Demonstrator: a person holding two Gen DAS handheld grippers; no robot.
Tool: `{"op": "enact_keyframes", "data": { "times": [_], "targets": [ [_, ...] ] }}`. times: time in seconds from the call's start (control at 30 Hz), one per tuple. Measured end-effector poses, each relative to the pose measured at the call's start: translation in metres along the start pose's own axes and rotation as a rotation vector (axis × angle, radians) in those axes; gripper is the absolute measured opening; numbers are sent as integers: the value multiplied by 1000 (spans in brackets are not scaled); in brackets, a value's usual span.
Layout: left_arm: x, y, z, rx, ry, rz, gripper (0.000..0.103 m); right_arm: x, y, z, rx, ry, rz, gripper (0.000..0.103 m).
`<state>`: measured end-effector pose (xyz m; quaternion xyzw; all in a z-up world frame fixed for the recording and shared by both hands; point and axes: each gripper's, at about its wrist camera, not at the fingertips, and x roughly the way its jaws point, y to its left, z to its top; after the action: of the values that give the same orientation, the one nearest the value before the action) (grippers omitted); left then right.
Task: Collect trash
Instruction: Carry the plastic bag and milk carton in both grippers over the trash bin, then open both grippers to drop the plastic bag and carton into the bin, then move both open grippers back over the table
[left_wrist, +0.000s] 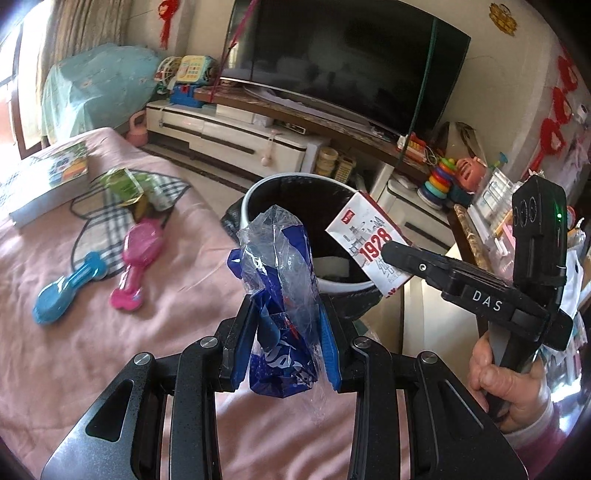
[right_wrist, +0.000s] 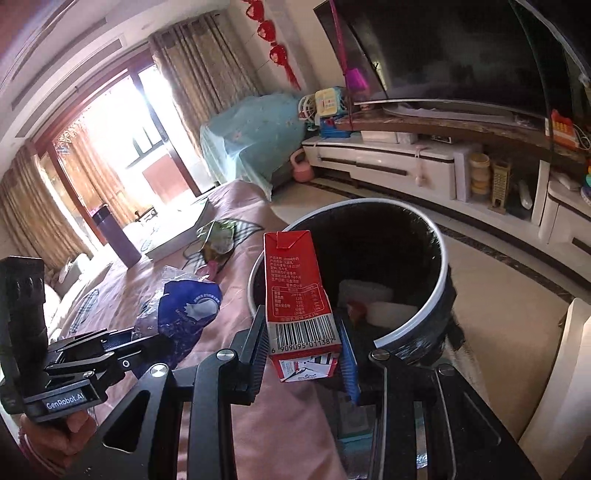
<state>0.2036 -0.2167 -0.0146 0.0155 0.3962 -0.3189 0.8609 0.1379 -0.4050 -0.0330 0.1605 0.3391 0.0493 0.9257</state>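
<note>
Wrapper (left_wrist: 280, 306), blue and clear and crumpled, is pinched between the fingers of the left gripper (left_wrist: 286, 347), hanging over the pink bedspread (left_wrist: 110, 350) near the edge of the bed that faces the bin. Beside it, the right gripper (right_wrist: 304, 354) clamps a red and white milk carton (right_wrist: 299, 295) upright by its lower part, its top just at the near rim of the trash bin (right_wrist: 439, 258). The bin stands on the floor against that bed edge, lined with a black bag, with a few pale bits of rubbish at the bottom. Farther back on the bedspread lie a pink brush (left_wrist: 135, 258) and a blue brush (left_wrist: 64, 295) side by side, then a green crumpled packet (left_wrist: 127, 184) on a checked cloth (left_wrist: 114, 218), and a book (left_wrist: 51, 181) toward the far corner.
</note>
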Motion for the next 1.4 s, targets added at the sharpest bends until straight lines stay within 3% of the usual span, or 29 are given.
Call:
{"op": "enact_keyframes", "data": {
  "times": [0.93,1.03,1.2,1.3,1.4],
  "targets": [
    [78,-19,58,41,93,-19,34,38,-36,43,-14,45,-95,34],
    [82,-22,61,47,102,-14,39,43,-39,45,-10,52,-106,34],
    [76,-23,62,49,83,7,68,46,-42,49,1,56,-105,38],
    [67,-15,55,30,74,8,69,40,-41,47,3,40,-110,55],
    [55,-3,45,11,63,19,70,34,-38,44,18,27,-98,60]
  ]
}}
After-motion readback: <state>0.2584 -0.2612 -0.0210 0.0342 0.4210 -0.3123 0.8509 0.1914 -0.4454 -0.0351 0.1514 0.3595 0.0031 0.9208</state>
